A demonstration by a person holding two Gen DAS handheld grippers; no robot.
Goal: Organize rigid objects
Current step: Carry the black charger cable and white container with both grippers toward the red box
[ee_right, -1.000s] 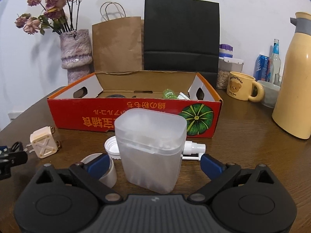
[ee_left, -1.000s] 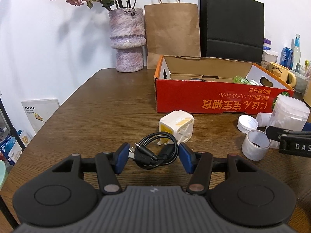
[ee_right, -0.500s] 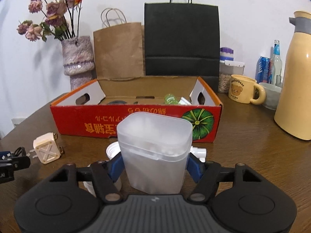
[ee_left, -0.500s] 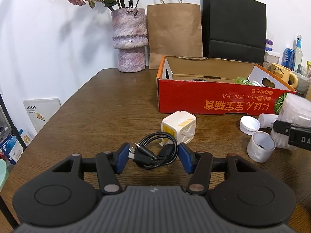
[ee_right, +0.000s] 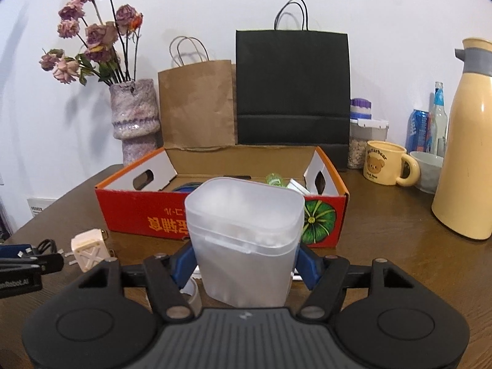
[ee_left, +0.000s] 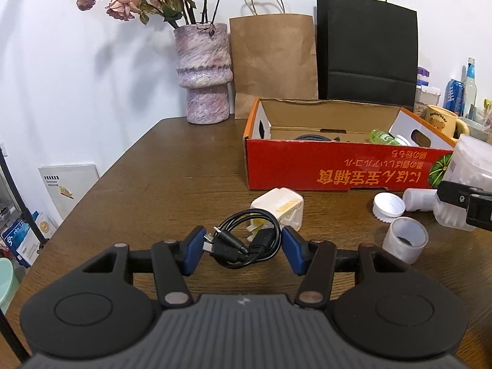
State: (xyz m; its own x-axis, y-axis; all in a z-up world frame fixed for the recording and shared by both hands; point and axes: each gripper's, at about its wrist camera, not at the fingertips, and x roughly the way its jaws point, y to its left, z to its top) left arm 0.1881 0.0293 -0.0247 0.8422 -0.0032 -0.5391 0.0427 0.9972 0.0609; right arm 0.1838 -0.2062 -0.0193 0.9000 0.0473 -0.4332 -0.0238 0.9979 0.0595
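Note:
A coiled black cable sits between the blue pads of my left gripper, which is shut on it low over the brown table. My right gripper is shut on a frosted plastic container of cotton swabs, held upright in front of the open red cardboard box. That container also shows at the right edge of the left wrist view. Inside the box lie a dark cable and a green bottle.
A white plug adapter lies just beyond the cable. A white cap, a small white bottle and a frosted cup lie to its right. A vase, paper bags, a mug and a thermos stand behind and to the right.
My right gripper's jaws closed from wide open onto the container and raised it a little. The left gripper kept its hold on the cable and stayed put.

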